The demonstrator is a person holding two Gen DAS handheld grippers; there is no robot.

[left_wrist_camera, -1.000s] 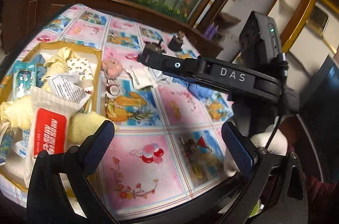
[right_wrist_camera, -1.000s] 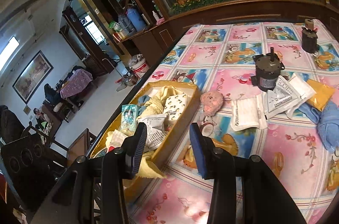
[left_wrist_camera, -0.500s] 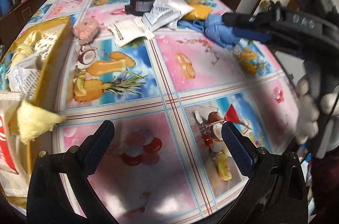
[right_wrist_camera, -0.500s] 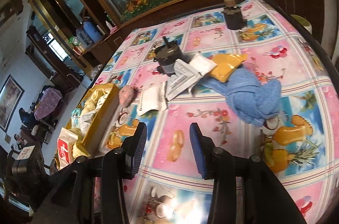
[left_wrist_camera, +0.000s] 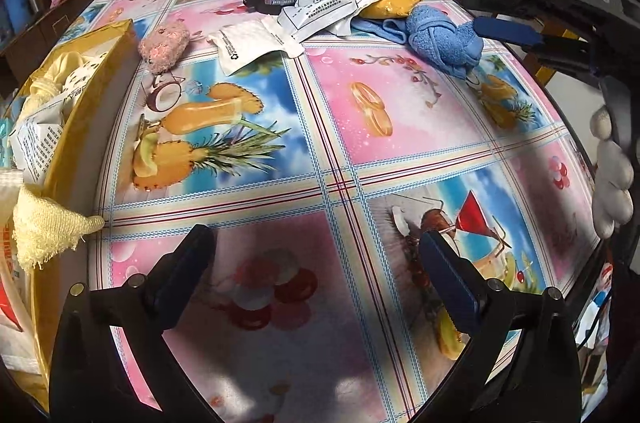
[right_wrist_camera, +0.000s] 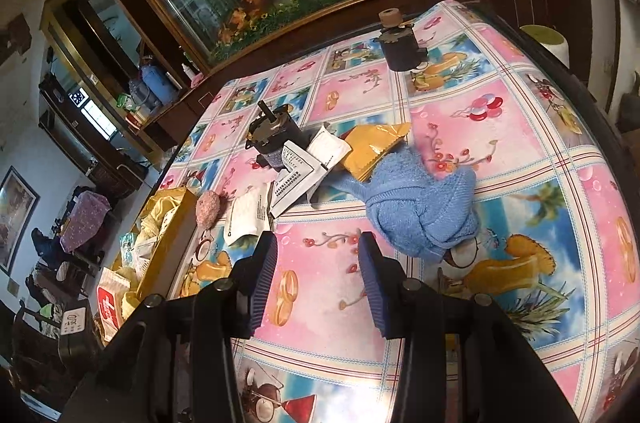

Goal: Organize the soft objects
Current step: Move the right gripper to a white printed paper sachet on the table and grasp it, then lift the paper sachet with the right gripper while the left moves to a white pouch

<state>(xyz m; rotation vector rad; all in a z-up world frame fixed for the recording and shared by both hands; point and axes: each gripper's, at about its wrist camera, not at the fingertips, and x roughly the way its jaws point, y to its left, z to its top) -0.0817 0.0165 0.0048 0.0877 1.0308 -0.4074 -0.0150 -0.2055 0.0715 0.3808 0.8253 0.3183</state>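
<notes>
My right claw (right_wrist_camera: 316,277) hangs part-open and empty just short of the knotted blue towel (right_wrist_camera: 420,213), which lies on the table (right_wrist_camera: 520,151) beside the yellow pouch (right_wrist_camera: 374,147) and well apart from the gold box (right_wrist_camera: 170,243). My left claw (left_wrist_camera: 316,277) is wide open, empty, far from the towel. Judged light, soft, compressible and non-slip: pinch the thick knot, not the loose tail.
</notes>
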